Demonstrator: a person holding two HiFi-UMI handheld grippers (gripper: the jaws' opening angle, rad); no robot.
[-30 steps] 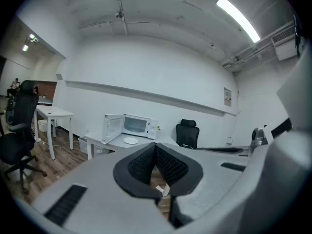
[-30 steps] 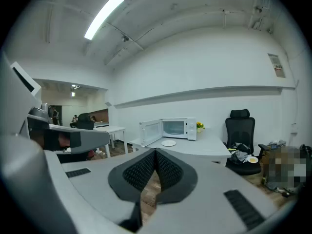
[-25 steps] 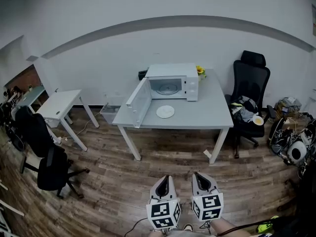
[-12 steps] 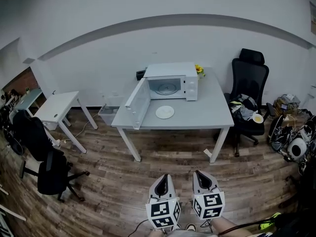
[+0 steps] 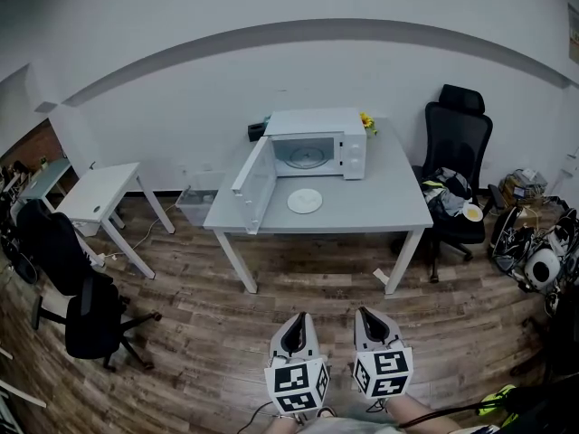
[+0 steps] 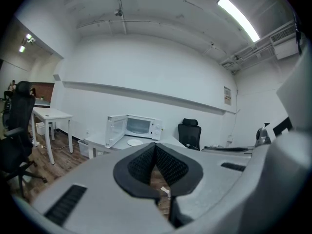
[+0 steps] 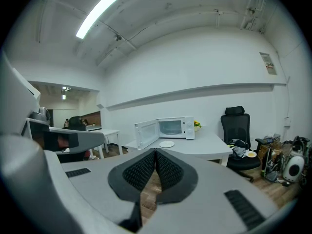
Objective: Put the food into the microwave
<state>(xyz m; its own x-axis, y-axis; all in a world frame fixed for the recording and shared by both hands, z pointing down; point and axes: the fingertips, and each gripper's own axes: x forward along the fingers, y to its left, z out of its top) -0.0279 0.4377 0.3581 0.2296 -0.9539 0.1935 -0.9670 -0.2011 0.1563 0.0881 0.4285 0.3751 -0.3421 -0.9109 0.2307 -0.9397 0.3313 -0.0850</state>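
Fingers of the left gripper are clenched together with nothing between them, and the right gripper is likewise closed and empty. Both hang side by side above the wooden floor, well apart from the grey table. On that table stands a white microwave with its door swung wide open to the left. A white plate lies on the tabletop just in front of the open cavity, outside it; what it carries is too small to tell. A black office chair stands at the table's right end, and a small white table stands off to the left.
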